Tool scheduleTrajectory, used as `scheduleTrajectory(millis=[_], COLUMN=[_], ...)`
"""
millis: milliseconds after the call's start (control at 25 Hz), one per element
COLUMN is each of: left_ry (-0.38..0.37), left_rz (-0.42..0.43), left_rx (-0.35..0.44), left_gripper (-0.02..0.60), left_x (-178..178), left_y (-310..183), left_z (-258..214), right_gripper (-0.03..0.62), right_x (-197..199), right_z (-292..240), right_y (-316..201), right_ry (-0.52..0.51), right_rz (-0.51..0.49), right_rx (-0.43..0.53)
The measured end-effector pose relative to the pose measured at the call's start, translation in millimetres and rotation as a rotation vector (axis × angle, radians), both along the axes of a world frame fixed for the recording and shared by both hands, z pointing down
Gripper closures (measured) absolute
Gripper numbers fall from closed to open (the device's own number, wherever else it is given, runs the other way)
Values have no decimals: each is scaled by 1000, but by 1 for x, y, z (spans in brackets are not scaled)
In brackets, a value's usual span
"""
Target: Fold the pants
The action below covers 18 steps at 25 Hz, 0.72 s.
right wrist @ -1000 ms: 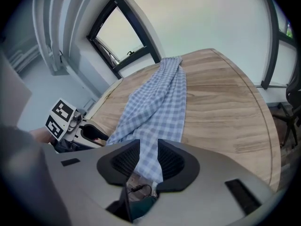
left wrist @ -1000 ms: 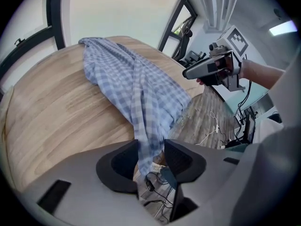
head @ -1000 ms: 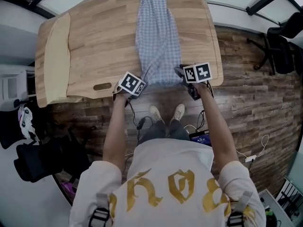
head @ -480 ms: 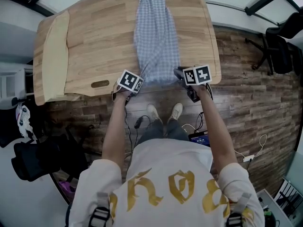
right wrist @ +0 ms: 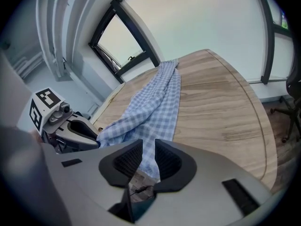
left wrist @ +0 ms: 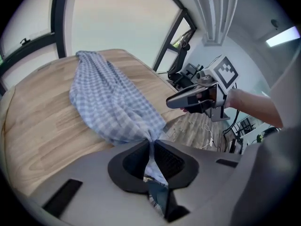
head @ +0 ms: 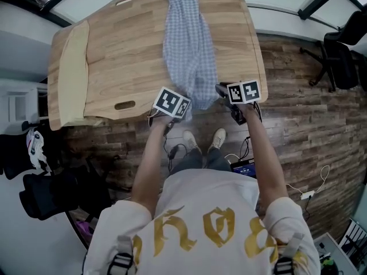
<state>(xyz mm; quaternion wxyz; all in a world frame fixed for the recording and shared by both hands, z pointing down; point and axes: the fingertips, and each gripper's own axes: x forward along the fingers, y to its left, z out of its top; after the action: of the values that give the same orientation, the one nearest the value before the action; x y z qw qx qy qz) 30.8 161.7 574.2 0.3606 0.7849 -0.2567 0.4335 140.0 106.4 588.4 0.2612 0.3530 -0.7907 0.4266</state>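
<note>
At 6 o'clock on the counter [head: 126, 56], two claws have just been closing: left claw [left wrist: 151, 144] nearly shut, right claw [right wrist: 148, 145] slightly wider, each pinching the one checked pants [head: 186, 44] by the hem.

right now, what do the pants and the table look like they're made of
The pants look like thin woven cloth, probably cotton, with a matte finish: they show a fine blue and white check and bunch and drape softly. The table looks like pale wood, or possibly a wood-look top: long grain lines run along plank-like strips, and the surface is smooth with a low sheen.
</note>
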Motion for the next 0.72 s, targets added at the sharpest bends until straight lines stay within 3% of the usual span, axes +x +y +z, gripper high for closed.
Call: scheduleTrajectory(millis=[240,360,400,440,480,720], left_ry=[42,104,126,136,132,30], left_rz=[47,94,106,111,112,65], left_rx=[-42,-71,-83,-90,-91,-41], left_gripper=[520,512,444,354,329,311], left_x=[53,74,77,77,73,24], left_y=[3,14,19,24,28,26], left_z=[8,23,28,31,34,48], right_gripper=[494,494,494,494,494,478], right_x=[16,22,22,21,19,-14], right_z=[3,9,12,15,17,31], right_y=[7,13,17,21,24,37], right_ry=[-1,-2,0,1,3,44], right_rz=[-1,-6,-11,-19,-30,-95], right_rx=[-12,-25,-30,-33,-34,14])
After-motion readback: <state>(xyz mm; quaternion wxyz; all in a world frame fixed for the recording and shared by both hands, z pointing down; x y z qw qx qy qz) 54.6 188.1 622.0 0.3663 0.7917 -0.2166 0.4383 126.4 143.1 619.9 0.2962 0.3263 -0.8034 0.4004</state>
